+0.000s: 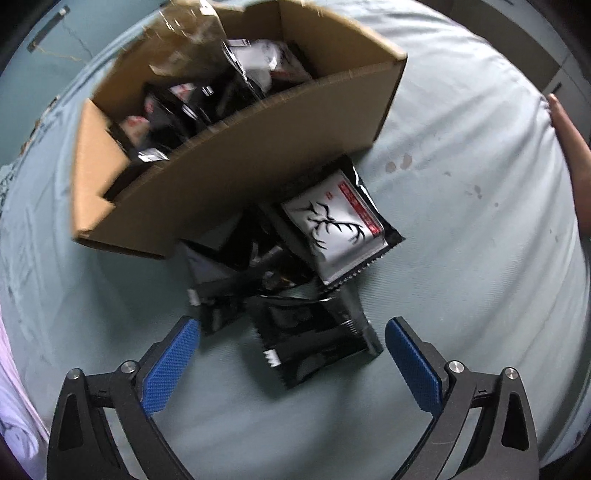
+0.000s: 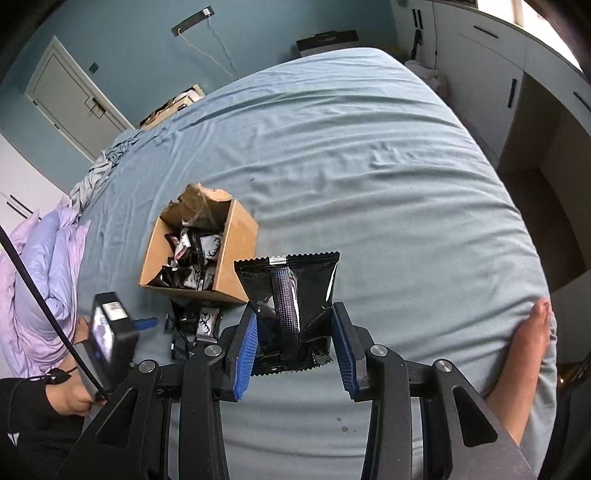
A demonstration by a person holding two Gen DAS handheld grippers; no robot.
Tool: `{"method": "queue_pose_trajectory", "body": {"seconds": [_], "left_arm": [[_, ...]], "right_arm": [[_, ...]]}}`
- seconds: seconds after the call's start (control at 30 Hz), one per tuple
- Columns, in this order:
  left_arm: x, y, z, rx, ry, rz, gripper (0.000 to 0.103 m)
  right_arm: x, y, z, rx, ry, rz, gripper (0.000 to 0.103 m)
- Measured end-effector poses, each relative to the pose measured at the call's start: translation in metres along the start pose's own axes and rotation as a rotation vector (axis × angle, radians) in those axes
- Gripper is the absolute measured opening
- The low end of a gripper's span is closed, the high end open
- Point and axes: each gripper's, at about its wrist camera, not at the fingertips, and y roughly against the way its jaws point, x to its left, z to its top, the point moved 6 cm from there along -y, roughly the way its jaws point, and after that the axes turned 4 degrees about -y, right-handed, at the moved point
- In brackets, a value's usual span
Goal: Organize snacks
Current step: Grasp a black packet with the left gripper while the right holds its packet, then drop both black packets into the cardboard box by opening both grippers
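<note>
One black snack packet [image 2: 291,314] is held upright, long axis vertical, by the right gripper [image 2: 295,339]; the left gripper [image 1: 291,354] is spread wide over the packet pile [image 1: 295,277]

Lying rumpled all over the bed [image 2: 351,155], a pale blue sheet with a few little stains. Sitting bunched at the left edge, a lilac duvet [image 2: 40,280]. Standing behind, a teal wall [image 2: 140,33], white door [image 2: 70,96] and white cabinets [image 2: 491,66].
</note>
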Motion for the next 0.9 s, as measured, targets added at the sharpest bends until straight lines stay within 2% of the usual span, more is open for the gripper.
{"method": "queue_pose_trajectory", "body": {"seconds": [0.03,0.07,0.2,0.23,0.43,0.53,0.63,0.87,0.9], "left_arm": [[-0.003,-0.003,0.000,0.013,-0.002,-0.010,0.068],[-0.006,-0.006,0.000,0.031,-0.010,-0.015,0.057],[-0.009,0.007,0.001,-0.001,-0.022,-0.047,0.052],[-0.010,0.013,0.001,-0.012,-0.026,-0.058,0.046],[0.000,0.070,0.004,-0.156,-0.006,-0.124,0.046],[0.023,0.105,0.014,-0.270,0.068,-0.167,0.046],[0.061,0.123,0.032,-0.361,0.142,-0.135,0.046],[0.112,0.142,0.066,-0.443,0.296,-0.059,0.048],[0.119,0.141,0.070,-0.448,0.317,-0.046,0.054]], "right_arm": [[0.002,-0.002,-0.001,0.002,0.004,-0.004,0.037],[0.003,-0.001,0.005,0.006,0.007,-0.003,0.037],[0.011,-0.008,0.011,0.019,0.009,-0.006,0.037],[0.013,-0.009,0.012,0.020,0.009,-0.007,0.037],[0.029,-0.017,0.016,0.011,0.021,0.002,0.037],[0.032,-0.019,0.017,0.013,0.016,0.004,0.037],[0.035,-0.020,0.020,0.010,0.010,0.003,0.037],[0.045,-0.028,0.022,0.016,-0.001,0.017,0.037],[0.046,-0.031,0.021,0.021,0.002,0.017,0.037]]}}
